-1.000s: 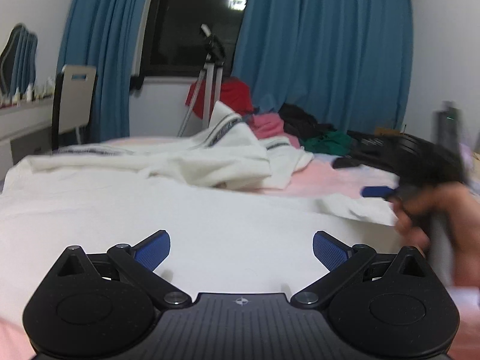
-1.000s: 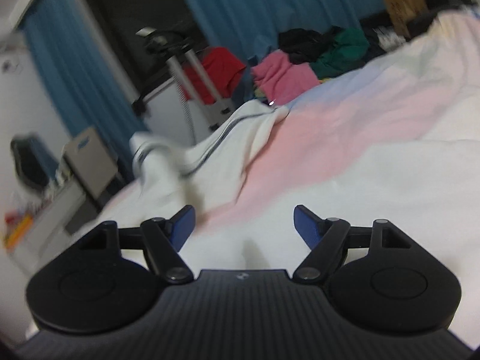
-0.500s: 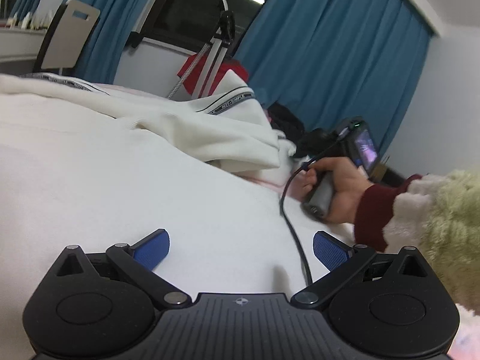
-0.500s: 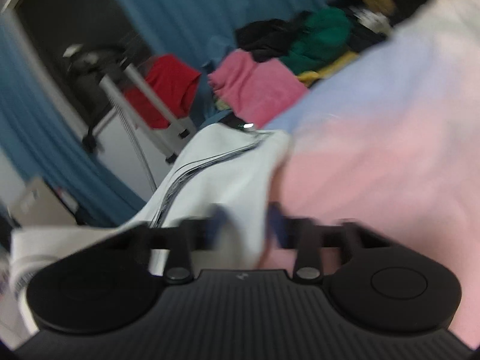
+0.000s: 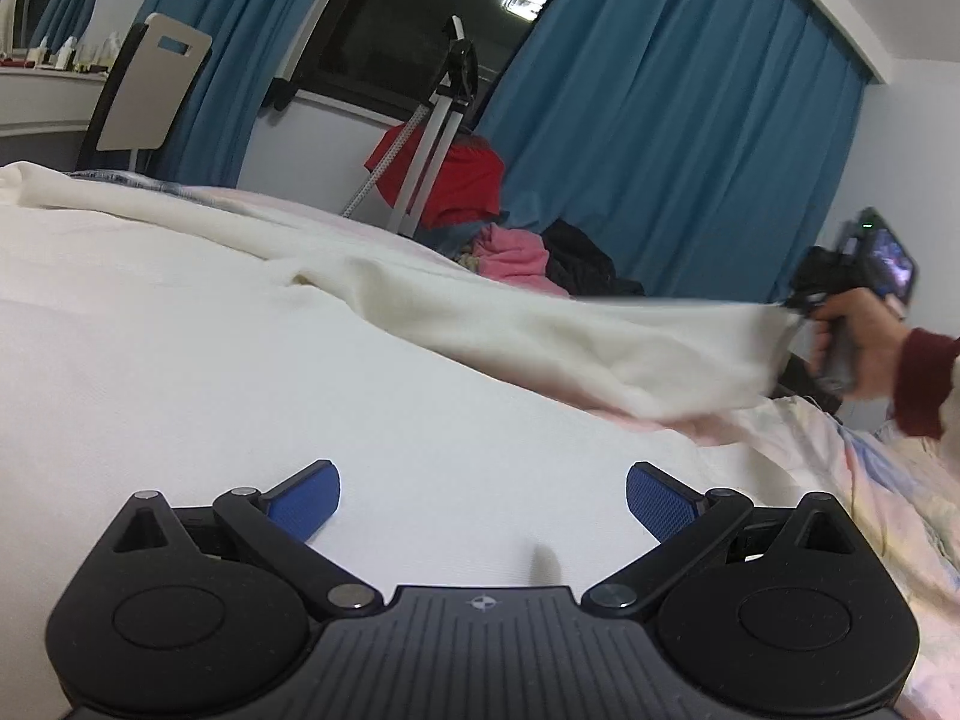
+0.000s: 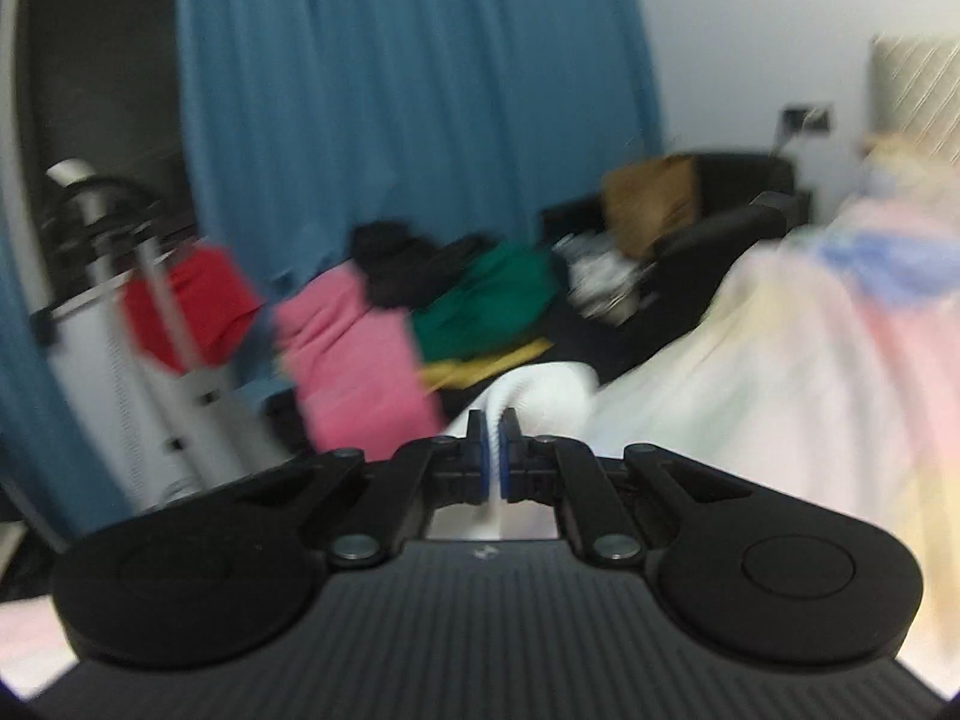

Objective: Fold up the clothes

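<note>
Left wrist view: left gripper point(image 5: 483, 495) low over the white garment point(image 5: 252, 360) spread on the bed point(image 5: 852, 480), fingers point(image 5: 303, 501) wide apart, nothing between them — one sleeve stretched rightward to the right gripper point(image 5: 801, 303) in a hand point(image 5: 852, 330). Right wrist view, blurred: fingers point(image 6: 477, 450) pinched together on a white fold — clothes pile point(image 6: 420, 324) beyond, by blue curtains point(image 6: 408, 108).

Blue curtains point(image 5: 672, 138) fill the twelve-to-two o'clock span beside a dark window point(image 5: 414, 30). A tripod point(image 5: 438, 120) stands at twelve, a chair point(image 5: 150, 96) at ten. At nine o'clock in the blurred right wrist view hangs what seems a red cloth point(image 6: 192, 306).
</note>
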### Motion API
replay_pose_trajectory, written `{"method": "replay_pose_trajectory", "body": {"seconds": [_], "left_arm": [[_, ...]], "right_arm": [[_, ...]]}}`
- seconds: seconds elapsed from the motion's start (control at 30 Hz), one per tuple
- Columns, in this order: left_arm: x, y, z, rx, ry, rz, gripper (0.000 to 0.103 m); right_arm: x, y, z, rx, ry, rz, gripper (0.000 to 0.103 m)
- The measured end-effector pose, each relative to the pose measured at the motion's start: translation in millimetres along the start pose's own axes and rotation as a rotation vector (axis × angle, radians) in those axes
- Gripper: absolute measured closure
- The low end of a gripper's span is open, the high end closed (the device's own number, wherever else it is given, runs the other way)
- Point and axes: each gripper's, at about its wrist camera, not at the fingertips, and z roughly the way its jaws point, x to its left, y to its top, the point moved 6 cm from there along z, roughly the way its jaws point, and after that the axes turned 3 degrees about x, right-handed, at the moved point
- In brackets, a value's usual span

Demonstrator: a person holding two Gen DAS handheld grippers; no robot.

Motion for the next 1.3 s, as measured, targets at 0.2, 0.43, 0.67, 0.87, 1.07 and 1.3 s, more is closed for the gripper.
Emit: {"method": "replay_pose_trajectory", "body": {"seconds": [0.2, 0.43, 0.67, 0.87, 1.07, 1.3], "left_arm": [[2, -4, 6, 0.025, 0.011, 0.019, 0.0], [4, -7, 10, 0.035, 0.017, 0.026, 0.0], [6, -10, 6, 0.032, 0.008, 0.011, 0.0], [7, -12, 7, 0.033, 0.003, 0.002, 0.0], [8, -13, 10, 0.037, -0.002, 0.004, 0.0], [9, -14, 12, 0.034, -0.01, -0.002, 0.0]], "right_arm": [[-61, 8, 12, -0.022, -0.191, -0.159, 0.1], [-127, -67, 16, 0.104, -0.066, 0.129, 0.097], [-138, -152, 22, 0.339, 0.104, 0.454, 0.082], [-120, -156, 44, 0.296, 0.384, 0.648, 0.074], [-92, -136, 55, 0.18, 0.473, 0.627, 0.026], [-82, -130, 68, 0.272, 0.349, 0.548, 0.04]]}}
